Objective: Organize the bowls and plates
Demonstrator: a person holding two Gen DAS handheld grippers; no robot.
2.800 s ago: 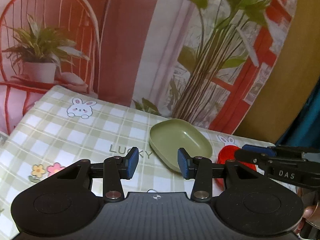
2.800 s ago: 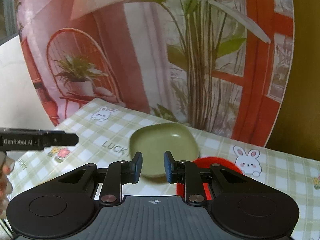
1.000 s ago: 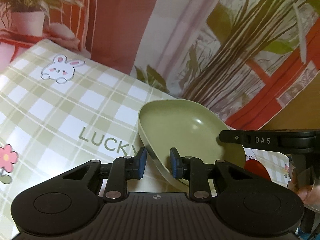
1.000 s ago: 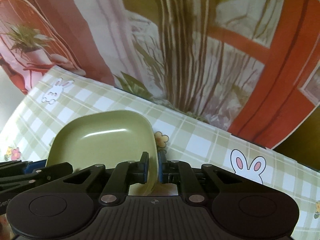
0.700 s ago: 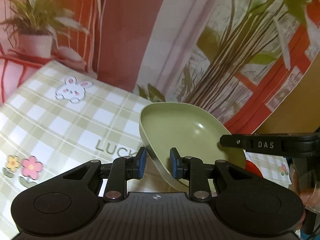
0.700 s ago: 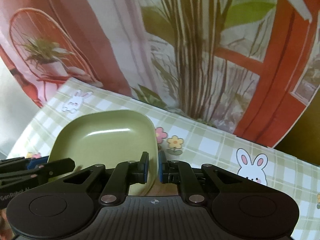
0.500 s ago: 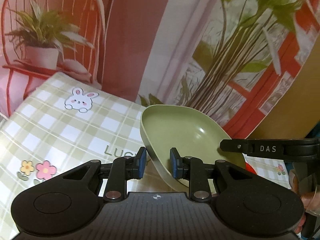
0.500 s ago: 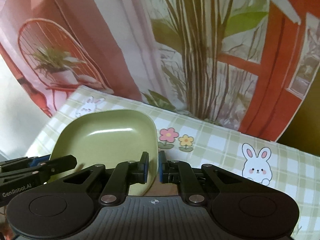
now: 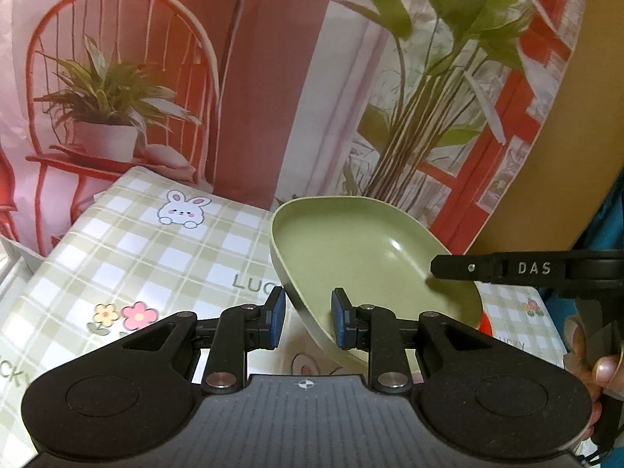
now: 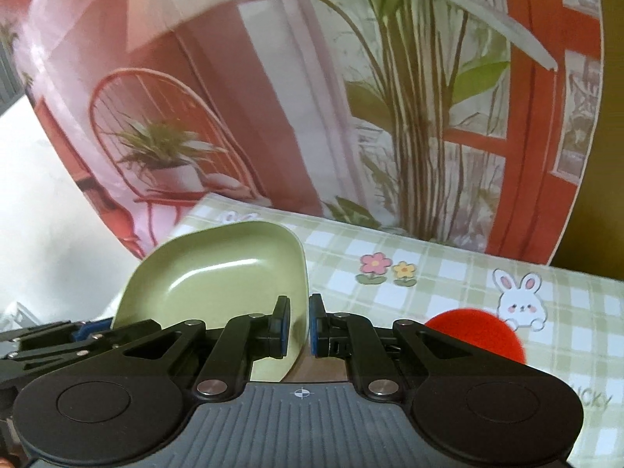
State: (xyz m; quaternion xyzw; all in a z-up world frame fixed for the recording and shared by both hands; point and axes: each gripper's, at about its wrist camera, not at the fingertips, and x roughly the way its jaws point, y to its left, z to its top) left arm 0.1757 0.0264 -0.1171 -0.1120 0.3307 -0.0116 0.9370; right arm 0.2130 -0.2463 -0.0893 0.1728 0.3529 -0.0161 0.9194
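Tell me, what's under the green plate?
The green plate is held up by both grippers. Below it lies the checked tablecloth, and a red thing peeks out beside it. What that red thing is stays unclear.

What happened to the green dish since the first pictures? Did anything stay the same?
At first the green dish lay flat on the checked tablecloth with both grippers open in front of it. Then the left gripper and the right gripper each closed on an opposite rim, and together they lifted it up off the cloth, tilted. The red round thing stayed on the table, and the cloth did not shift.
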